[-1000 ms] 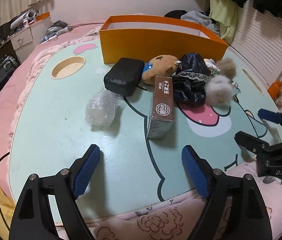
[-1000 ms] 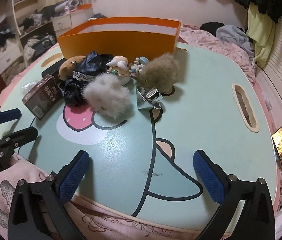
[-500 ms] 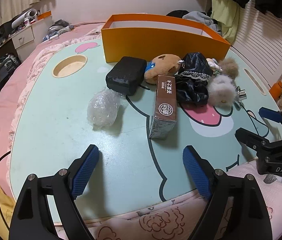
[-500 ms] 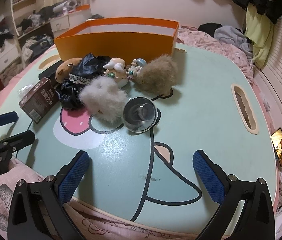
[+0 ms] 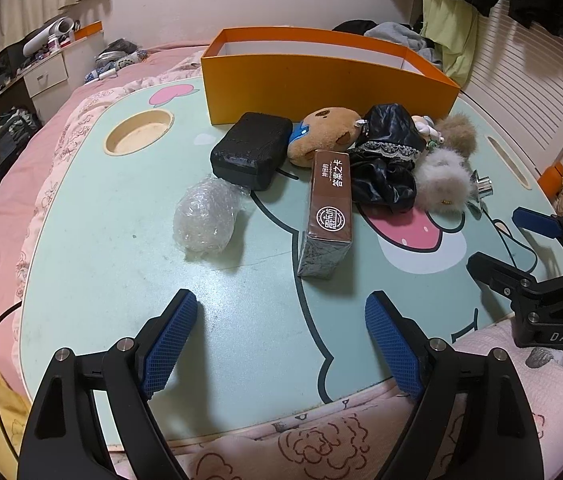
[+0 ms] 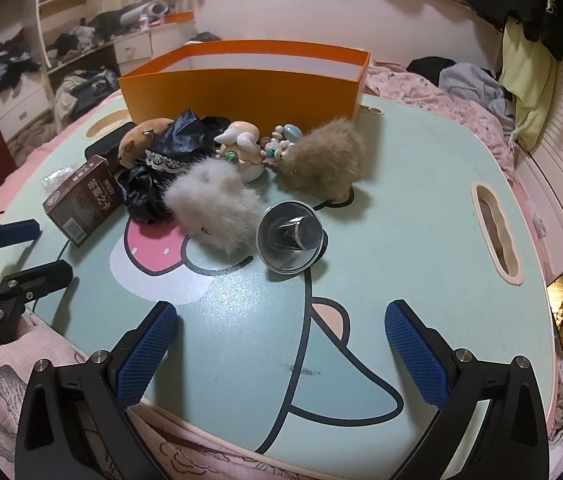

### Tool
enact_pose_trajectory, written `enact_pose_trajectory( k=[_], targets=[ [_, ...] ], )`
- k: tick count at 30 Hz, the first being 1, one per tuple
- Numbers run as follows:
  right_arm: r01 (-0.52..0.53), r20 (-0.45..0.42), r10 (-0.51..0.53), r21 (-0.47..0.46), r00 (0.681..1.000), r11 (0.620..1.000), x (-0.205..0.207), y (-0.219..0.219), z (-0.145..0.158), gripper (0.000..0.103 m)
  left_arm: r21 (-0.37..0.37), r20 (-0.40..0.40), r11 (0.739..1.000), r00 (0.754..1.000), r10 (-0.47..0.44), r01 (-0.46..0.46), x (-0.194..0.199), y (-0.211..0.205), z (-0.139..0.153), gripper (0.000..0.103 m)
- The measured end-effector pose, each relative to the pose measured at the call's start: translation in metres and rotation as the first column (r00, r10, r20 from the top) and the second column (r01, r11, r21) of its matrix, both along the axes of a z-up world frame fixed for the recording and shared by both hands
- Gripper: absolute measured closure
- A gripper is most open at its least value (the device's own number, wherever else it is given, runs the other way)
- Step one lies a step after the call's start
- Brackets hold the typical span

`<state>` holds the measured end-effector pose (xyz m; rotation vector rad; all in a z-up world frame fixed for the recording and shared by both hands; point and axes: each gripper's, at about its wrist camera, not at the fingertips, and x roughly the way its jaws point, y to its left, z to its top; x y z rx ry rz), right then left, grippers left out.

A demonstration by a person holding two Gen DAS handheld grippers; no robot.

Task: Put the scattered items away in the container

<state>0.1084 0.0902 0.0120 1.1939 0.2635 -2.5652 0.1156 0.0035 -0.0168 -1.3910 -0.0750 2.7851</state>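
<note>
Beside the pale fur pompom (image 6: pixel 213 204), metal cup (image 6: pixel 291 236) now rolled mouth-forward, still unboxed; both hand-held grippers (image 5: pixel 277 340) (image 6: pixel 281 348) spread, empty.

The right gripper (image 6: pixel 281 344) hangs over the near edge of the mint-green bench (image 6: pixel 421 184), its jaws wide apart with nothing between them. Ahead, a shiny metal funnel-shaped piece (image 6: pixel 291 236) lies tilted just beside a pale grey fur pompom (image 6: pixel 213 204). A tan fur pompom (image 6: pixel 323 160), a cream figurine (image 6: pixel 243 148), black lace-trimmed fabric (image 6: pixel 165 160) and a brown card box (image 6: pixel 83 200) cluster before the orange container (image 6: pixel 241 88). The left gripper (image 6: pixel 25 248) shows at the left edge.
</note>
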Motion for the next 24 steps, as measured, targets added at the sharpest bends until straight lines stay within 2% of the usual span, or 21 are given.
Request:
enact_pose_trajectory(
  k=[24],
  targets=[
    [-0.017, -0.014, 0.017, -0.006, 1.000, 1.000, -0.0030, -0.0008, 0.0005, 0.000, 0.000, 0.000, 1.000, 1.000, 0.000, 0.000, -0.0004, -0.0003, 0.0000, 0.017]
  ],
)
